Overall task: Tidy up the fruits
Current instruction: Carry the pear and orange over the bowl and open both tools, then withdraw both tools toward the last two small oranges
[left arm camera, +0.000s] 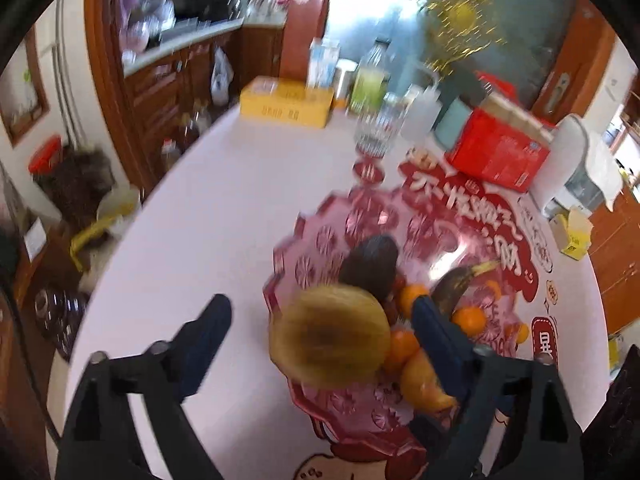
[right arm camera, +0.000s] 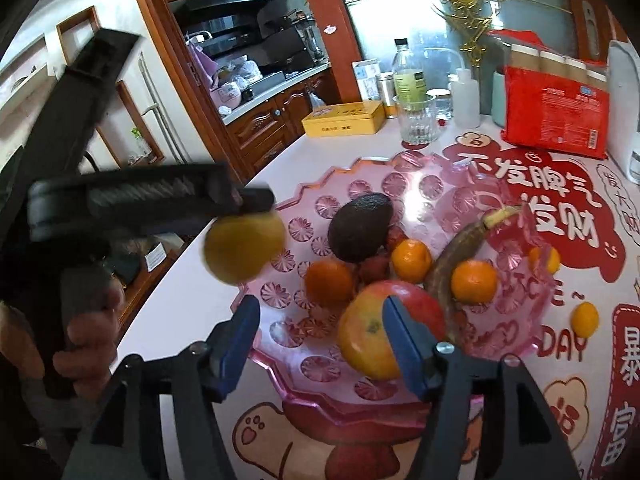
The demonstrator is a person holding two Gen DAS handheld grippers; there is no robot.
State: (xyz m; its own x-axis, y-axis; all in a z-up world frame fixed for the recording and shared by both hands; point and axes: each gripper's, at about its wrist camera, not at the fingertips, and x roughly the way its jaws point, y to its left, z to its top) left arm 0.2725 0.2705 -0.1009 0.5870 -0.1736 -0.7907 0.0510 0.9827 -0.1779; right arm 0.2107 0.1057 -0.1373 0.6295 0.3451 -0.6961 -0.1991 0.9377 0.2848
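My left gripper [left arm camera: 320, 332] had its jaws wide apart, and the yellow-brown round fruit [left arm camera: 332, 336] sat between them with neither pad pressing on it, over the near left rim of the pink bowl [left arm camera: 320, 240]. From the right camera that fruit [right arm camera: 244, 248] hung just under the left gripper's fingertip.

My right gripper [right arm camera: 320, 340] also stood apart, its right finger [right arm camera: 404, 344] in front of the red-and-yellow apple [right arm camera: 384, 328], which lay in the bowl's near side. I could not tell whether that pad touched it.

Farther in lay a dark avocado [right arm camera: 360, 228], a browned banana [right arm camera: 460, 256] and several mandarins [right arm camera: 474, 280]. 1 mandarin [right arm camera: 585, 319] sat on the table [right arm camera: 208, 300], right of the bowl.
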